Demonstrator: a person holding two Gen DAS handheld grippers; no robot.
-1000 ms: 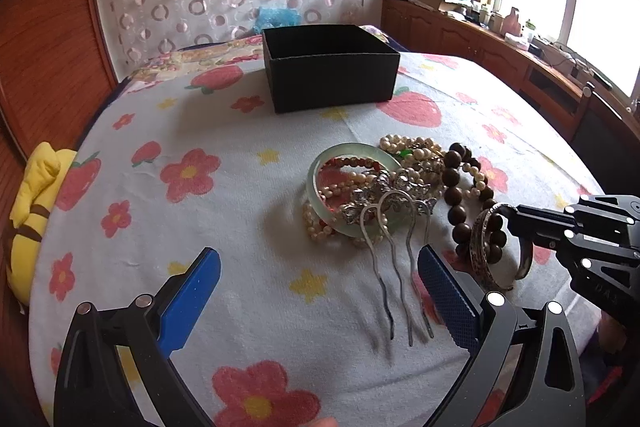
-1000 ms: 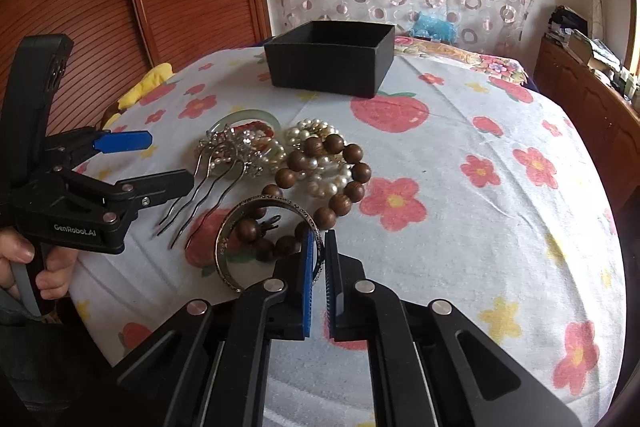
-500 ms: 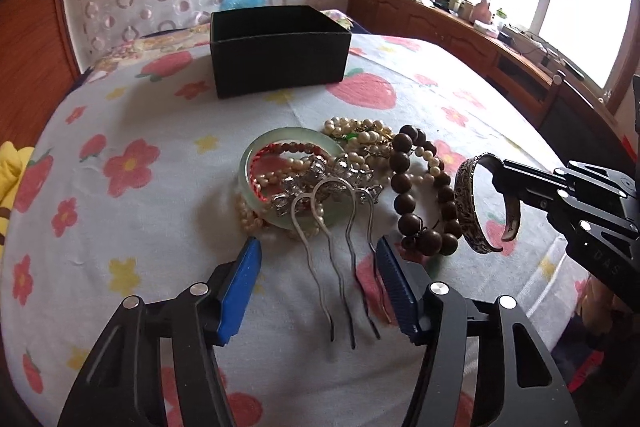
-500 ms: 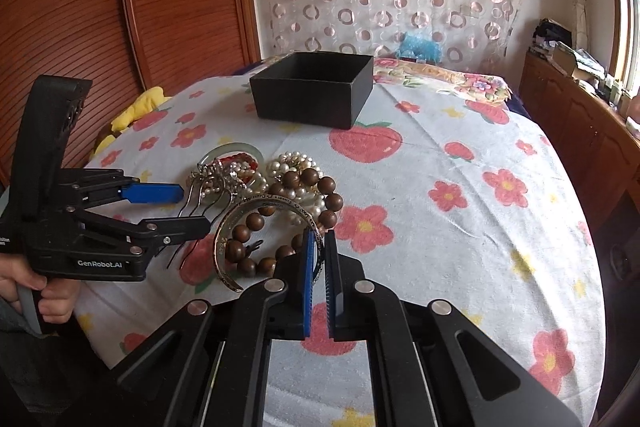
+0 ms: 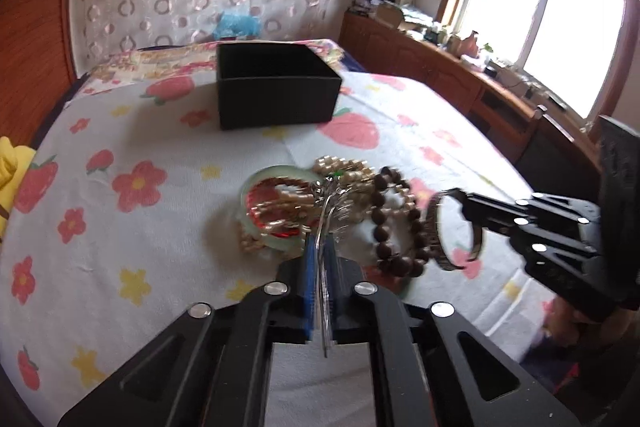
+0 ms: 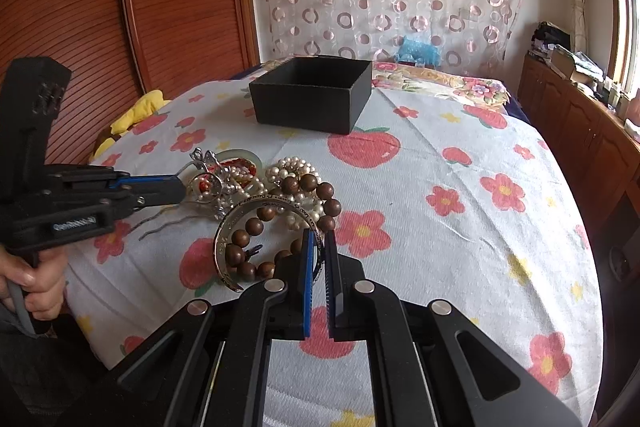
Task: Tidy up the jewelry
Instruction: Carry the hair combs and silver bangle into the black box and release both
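A heap of jewelry lies on the flowered tablecloth: a green jade bangle (image 5: 256,187), pearl strands (image 6: 292,167) and a brown wooden bead bracelet (image 5: 384,223). My left gripper (image 5: 320,247) is shut on the prongs of a silver hair comb (image 5: 326,211), whose ornate head tilts up over the heap (image 6: 208,163). My right gripper (image 6: 318,239) is shut on the rim of an engraved silver cuff bangle (image 6: 224,227), held on edge beside the beads. An open black box (image 5: 276,95) stands farther back on the table.
A yellow soft toy (image 6: 136,111) lies at the table's left edge by the wooden wall panel. Low wooden cabinets (image 5: 460,75) with clutter run under the window on the right. A person's hand (image 6: 36,283) holds the left gripper's handle.
The left gripper's jaws went from wide open to shut on the hair comb's prongs, and the comb's head has tipped up. The right gripper stays shut on the silver bangle, a little higher.
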